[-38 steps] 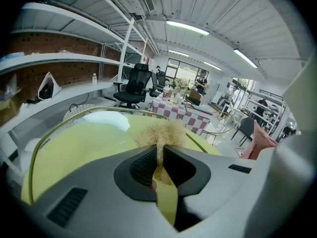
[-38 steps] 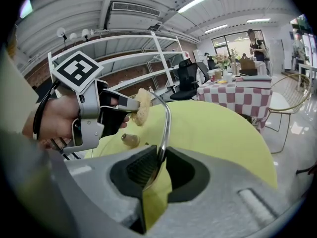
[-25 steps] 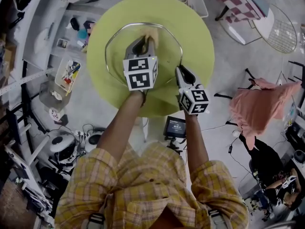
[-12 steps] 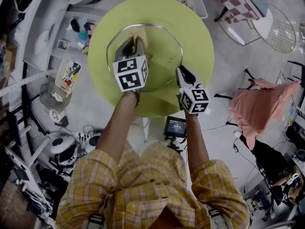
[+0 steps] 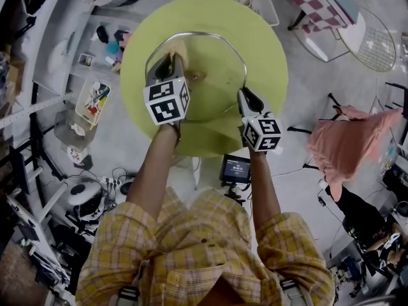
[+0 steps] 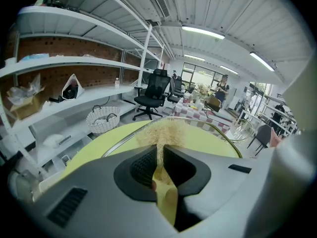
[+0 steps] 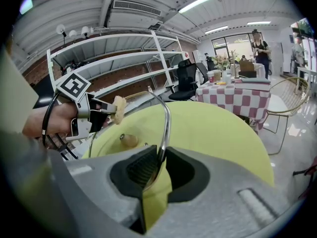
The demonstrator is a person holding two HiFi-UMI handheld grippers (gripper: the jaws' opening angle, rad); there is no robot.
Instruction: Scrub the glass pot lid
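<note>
A glass pot lid (image 5: 210, 81) with a metal rim and a tan knob (image 7: 129, 141) lies on the round yellow-green table (image 5: 261, 37). My left gripper (image 5: 171, 61) is shut on a tan fibrous scrubber (image 6: 162, 134), which rests on the lid's left part near the rim (image 6: 218, 132). The scrubber (image 5: 178, 48) shows just past the jaws in the head view. My right gripper (image 5: 245, 98) is shut on the lid's metal rim (image 7: 165, 128) at its right side, holding that edge between the pads.
White shelving (image 6: 74, 63) with boxes and a wire basket (image 6: 104, 119) runs along the left. An office chair (image 6: 154, 90), a checkered table (image 7: 237, 100) and a wire chair (image 7: 290, 105) stand beyond the round table. Cables and devices (image 5: 89, 190) lie on the floor.
My left gripper has slid the scrubber leftward and slightly farther across the lid. The right gripper has stayed clamped on the rim.
</note>
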